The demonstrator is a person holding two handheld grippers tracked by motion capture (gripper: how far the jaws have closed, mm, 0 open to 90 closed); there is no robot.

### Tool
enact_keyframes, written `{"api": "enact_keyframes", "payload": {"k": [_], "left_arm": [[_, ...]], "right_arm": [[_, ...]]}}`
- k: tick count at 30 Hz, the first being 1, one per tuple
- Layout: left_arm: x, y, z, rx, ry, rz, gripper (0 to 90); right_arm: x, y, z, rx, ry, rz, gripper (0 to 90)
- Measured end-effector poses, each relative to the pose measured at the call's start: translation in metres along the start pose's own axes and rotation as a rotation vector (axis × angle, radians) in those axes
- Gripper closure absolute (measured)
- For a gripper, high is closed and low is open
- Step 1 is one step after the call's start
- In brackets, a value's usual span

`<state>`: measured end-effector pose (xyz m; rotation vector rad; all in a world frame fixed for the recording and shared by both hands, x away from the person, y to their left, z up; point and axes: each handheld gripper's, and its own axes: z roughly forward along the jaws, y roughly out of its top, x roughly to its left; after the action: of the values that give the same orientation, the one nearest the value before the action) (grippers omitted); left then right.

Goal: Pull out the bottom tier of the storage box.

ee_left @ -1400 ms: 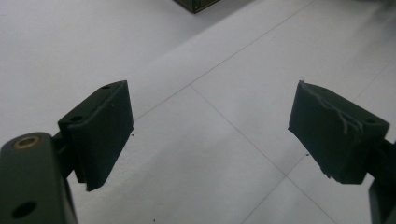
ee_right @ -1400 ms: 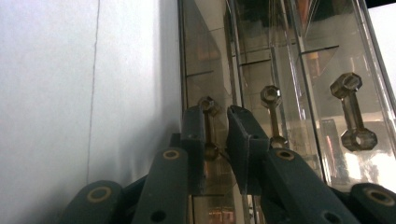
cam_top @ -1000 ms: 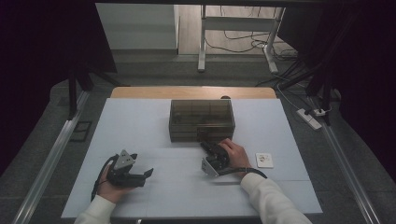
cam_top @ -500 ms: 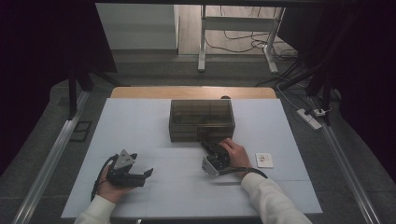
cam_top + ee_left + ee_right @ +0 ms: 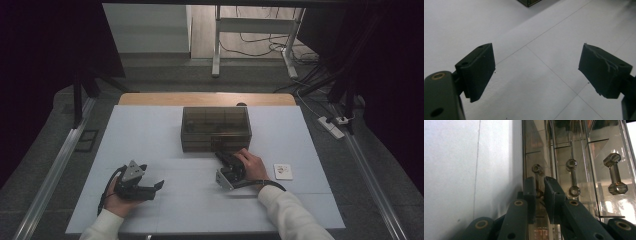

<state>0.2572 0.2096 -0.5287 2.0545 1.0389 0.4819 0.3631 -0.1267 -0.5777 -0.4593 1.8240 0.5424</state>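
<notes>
Left gripper (image 5: 150, 187): we rest it on the table (image 5: 165, 142), jaws spread wide, nothing between.
Right gripper (image 5: 539, 187): we pinch 1 drawer handle (image 5: 537, 169) to pull it.
Drawer box (image 5: 216, 128): sits mid-table, just past our right hand.
Handles: 3, side by side.
</notes>
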Motion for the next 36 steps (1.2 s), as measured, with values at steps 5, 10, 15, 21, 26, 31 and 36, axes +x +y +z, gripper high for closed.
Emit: {"api": "enact_keyframes", "payload": {"k": [5,10,15,21,26,31,36], "left_arm": [[0.0,0.0,0.0,-0.002,-0.001,-0.002,13.8],[0.0,0.0,0.0,-0.002,-0.001,-0.002,13.8],[0.001,0.0,0.0,-0.002,0.0,-0.003,13.8],[0.001,0.0,0.0,-0.003,0.001,-0.004,13.8],[0.001,0.0,0.0,-0.004,0.001,-0.005,13.8],[0.002,0.0,0.0,-0.003,0.002,-0.006,13.8],[0.001,0.0,0.0,-0.002,0.004,-0.006,13.8]], "right_arm": [[0.0,0.0,0.0,-0.003,-0.003,-0.011,80.0],[0.001,0.0,-0.001,-0.009,-0.008,-0.015,80.1],[0.0,0.0,-0.002,-0.008,-0.012,-0.014,80.3],[0.001,0.0,-0.003,-0.008,-0.016,-0.02,80.4],[0.002,0.0,-0.005,-0.015,-0.014,-0.027,80.4],[0.003,0.002,-0.008,-0.015,-0.014,-0.03,80.4],[0.004,0.003,-0.012,-0.023,-0.01,-0.032,80.3]]}}
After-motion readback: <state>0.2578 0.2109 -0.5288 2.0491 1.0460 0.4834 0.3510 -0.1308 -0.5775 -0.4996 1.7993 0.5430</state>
